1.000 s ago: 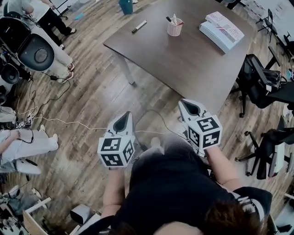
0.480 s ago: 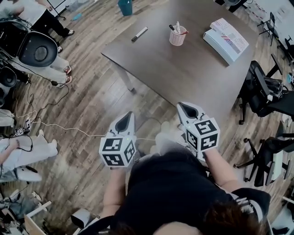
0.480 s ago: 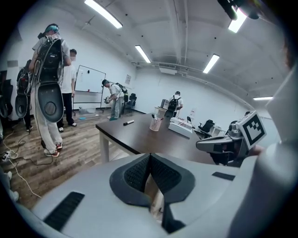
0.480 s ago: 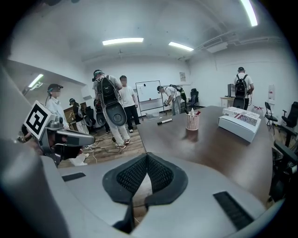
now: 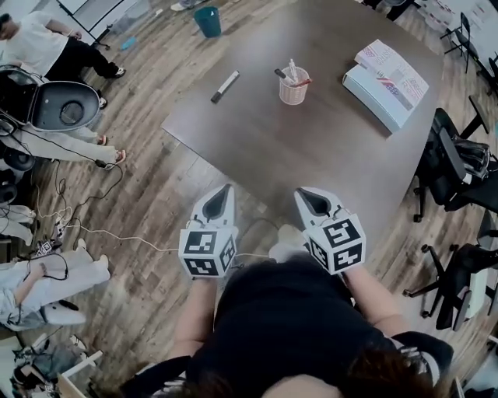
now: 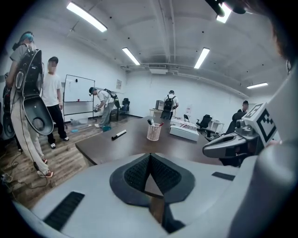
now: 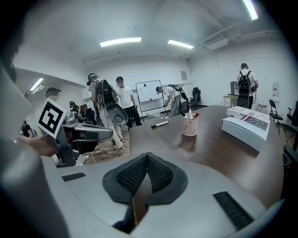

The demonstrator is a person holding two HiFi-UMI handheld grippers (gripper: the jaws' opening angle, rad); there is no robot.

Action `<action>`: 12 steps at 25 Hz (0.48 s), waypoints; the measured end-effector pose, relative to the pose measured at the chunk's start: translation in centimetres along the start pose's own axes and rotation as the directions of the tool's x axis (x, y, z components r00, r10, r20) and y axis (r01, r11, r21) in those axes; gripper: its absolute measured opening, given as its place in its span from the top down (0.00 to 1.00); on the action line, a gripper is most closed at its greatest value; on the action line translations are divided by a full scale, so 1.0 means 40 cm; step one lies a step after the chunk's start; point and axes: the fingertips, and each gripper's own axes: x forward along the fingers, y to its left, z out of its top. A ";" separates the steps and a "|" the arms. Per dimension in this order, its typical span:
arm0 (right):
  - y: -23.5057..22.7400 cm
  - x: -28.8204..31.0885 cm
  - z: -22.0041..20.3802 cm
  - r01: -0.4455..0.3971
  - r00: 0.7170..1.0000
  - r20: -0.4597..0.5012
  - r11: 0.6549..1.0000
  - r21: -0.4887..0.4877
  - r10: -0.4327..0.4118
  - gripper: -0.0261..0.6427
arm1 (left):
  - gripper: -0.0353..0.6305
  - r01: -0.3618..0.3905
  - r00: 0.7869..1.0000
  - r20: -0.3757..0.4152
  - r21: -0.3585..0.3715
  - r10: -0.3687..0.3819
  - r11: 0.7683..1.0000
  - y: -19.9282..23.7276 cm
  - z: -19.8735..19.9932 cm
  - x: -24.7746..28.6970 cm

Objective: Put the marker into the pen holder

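Observation:
A black-and-white marker [image 5: 226, 85] lies flat near the far left edge of the dark table [image 5: 257, 144]. To its right stands the pink mesh pen holder [image 5: 293, 87], with a few pens in it. Both show in the left gripper view, marker [image 6: 118, 135] and holder [image 6: 153, 131], and in the right gripper view, marker [image 7: 159, 124] and holder [image 7: 189, 125]. My left gripper [image 5: 223, 194] and right gripper [image 5: 308, 197] hover side by side at the table's near edge, well short of both. Each is shut with nothing between its pads.
A white boxed stack [image 5: 391, 74] lies at the table's far right. Black office chairs [image 5: 455, 167] stand on the right. People [image 5: 47, 54] with gear and floor cables [image 5: 93, 225] fill the left side. A teal bin [image 5: 208, 19] stands beyond the table.
The table, marker and pen holder have slid down the head view, so I am closer to them. Both grippers have risen slightly toward the table edge and stay shut.

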 end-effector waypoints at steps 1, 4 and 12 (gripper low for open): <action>-0.017 0.004 0.002 0.003 1.000 0.002 1.000 0.002 -0.003 0.93 | 0.91 0.003 1.000 -0.007 0.003 -0.003 1.000 0.002 0.008 0.023; -0.069 0.015 0.002 0.022 1.000 0.006 1.000 0.015 -0.022 0.93 | 0.91 0.021 1.000 -0.020 0.016 -0.021 1.000 0.002 0.032 0.086; -0.157 0.038 0.009 0.077 0.997 0.017 0.992 0.100 -0.079 0.93 | 0.91 -0.001 1.000 -0.030 0.064 0.003 0.998 0.071 0.089 0.194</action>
